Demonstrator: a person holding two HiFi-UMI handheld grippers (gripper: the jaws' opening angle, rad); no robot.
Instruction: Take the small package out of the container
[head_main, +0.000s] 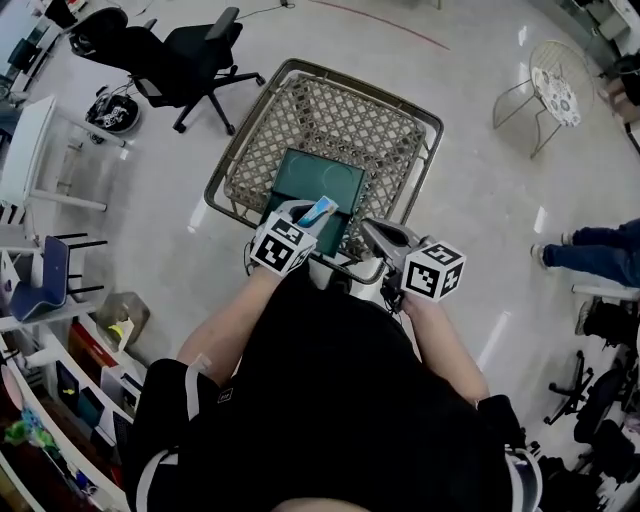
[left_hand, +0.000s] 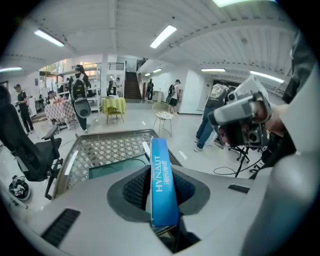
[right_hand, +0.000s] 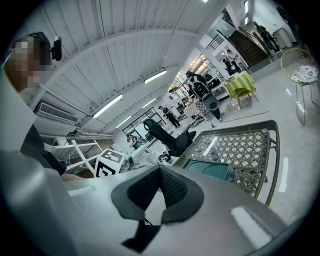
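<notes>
Black-clad shoulders and forearms filled the bottom of the head view, each hand carrying a gripper. The left gripper (left_hand: 159, 199) pinched the small package (left_hand: 161, 170), a slim blue box standing on edge between the pads and held over the 6 o'clock edge of the dark green container (head_main: 318, 180). The right gripper (right_hand: 159, 172), at 4 o'clock from the container, had its pads pressed together on nothing. The container sat on a square lattice table (head_main: 335, 115) — woven top, metal rim — on a pale glossy floor (head_main: 470, 190). A black office chair (head_main: 190, 55) stood at 11 o'clock, a round wire chair (head_main: 548, 92) at 2 o'clock, white shelving (head_main: 60, 375) at 8 o'clock and a bystander's legs (head_main: 592, 250) at 3 o'clock.
</notes>
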